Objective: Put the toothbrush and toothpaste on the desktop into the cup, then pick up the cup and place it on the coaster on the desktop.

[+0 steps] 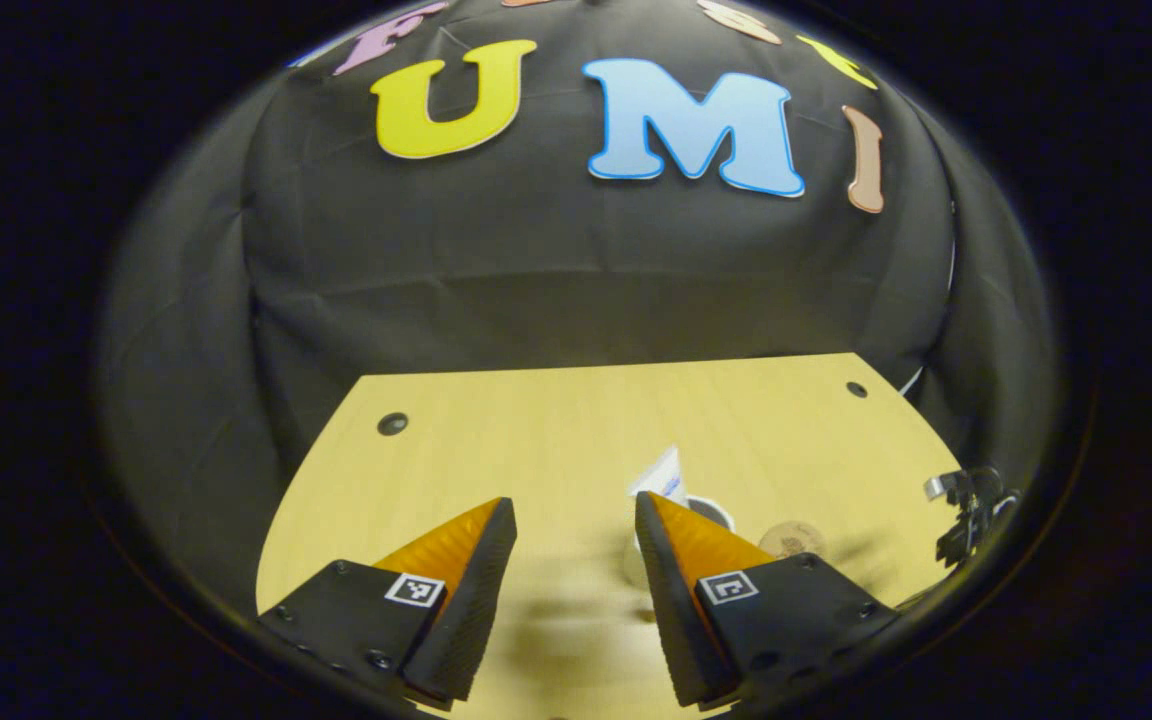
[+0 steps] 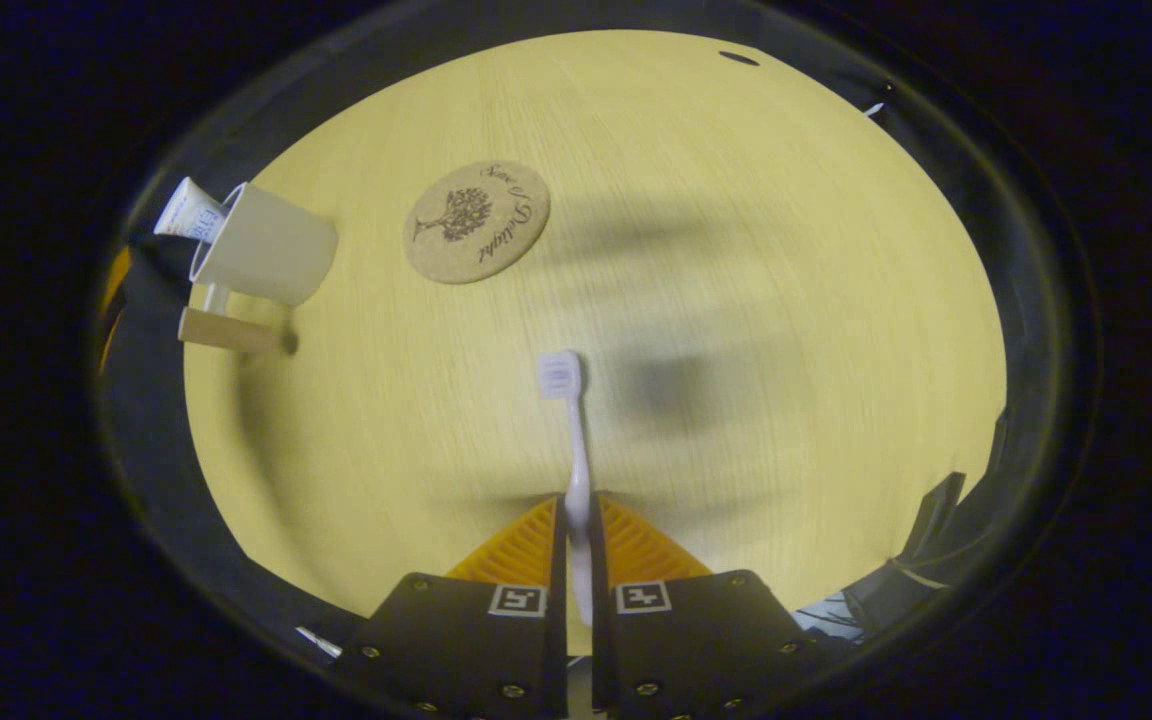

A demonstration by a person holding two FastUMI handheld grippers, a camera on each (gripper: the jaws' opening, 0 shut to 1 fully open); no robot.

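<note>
In the right gripper view, the toothbrush [image 2: 576,470] is clamped by its handle between the fingers of the right claw [image 2: 576,515], with the bristle head pointing forward above the desk [image 2: 736,250]. The white cup [image 2: 271,250] is seen at the far left of the desk, with the toothpaste [image 2: 188,212] tube standing in it and sticking out past the rim. The round cork coaster [image 2: 476,222] lies bare just beside the cup.

In the left gripper view, the left claw [image 1: 576,515] is held apart, with nothing between its fingers. The cup [image 1: 711,512] is partly hidden behind one finger, the toothpaste [image 1: 664,475] rising from it, and the coaster [image 1: 792,538] is near it.
</note>
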